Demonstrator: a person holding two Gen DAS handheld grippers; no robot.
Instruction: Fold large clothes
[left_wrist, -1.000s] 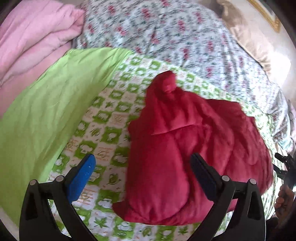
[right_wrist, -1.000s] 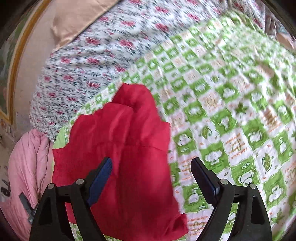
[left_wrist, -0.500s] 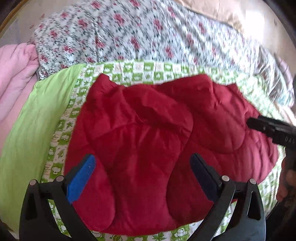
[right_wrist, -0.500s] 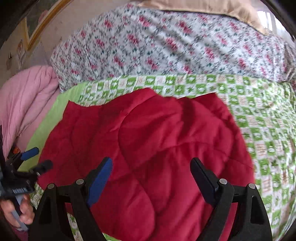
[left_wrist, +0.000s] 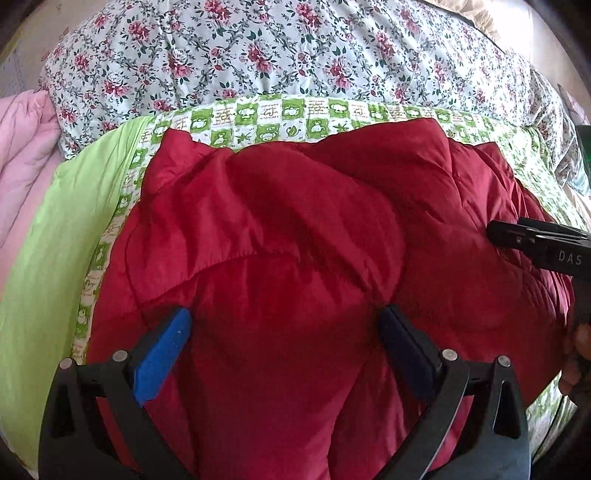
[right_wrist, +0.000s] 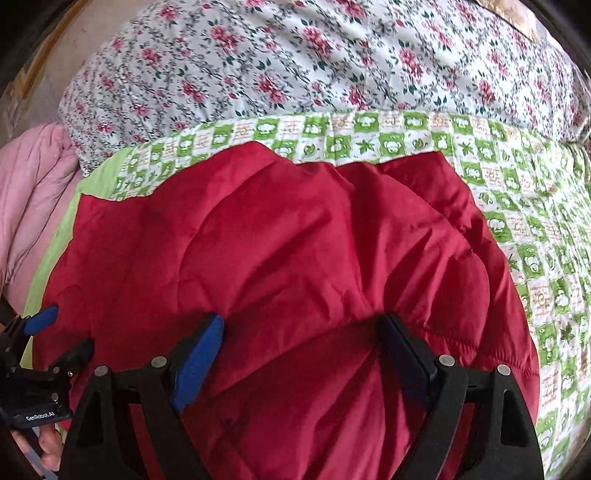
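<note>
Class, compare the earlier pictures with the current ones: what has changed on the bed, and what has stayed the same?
Both views swung round to face the red padded garment squarely; it now fills each picture. The left tool and right tool now flank each other over it. Unchanged: both tools open, gripping nothing; the garment lies unfolded on the green checked sheet, floral quilt behind.

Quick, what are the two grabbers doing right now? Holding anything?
Left gripper: open, holding nothing, over the red jacket.
Right gripper: open, holding nothing, over the same jacket.
</note>
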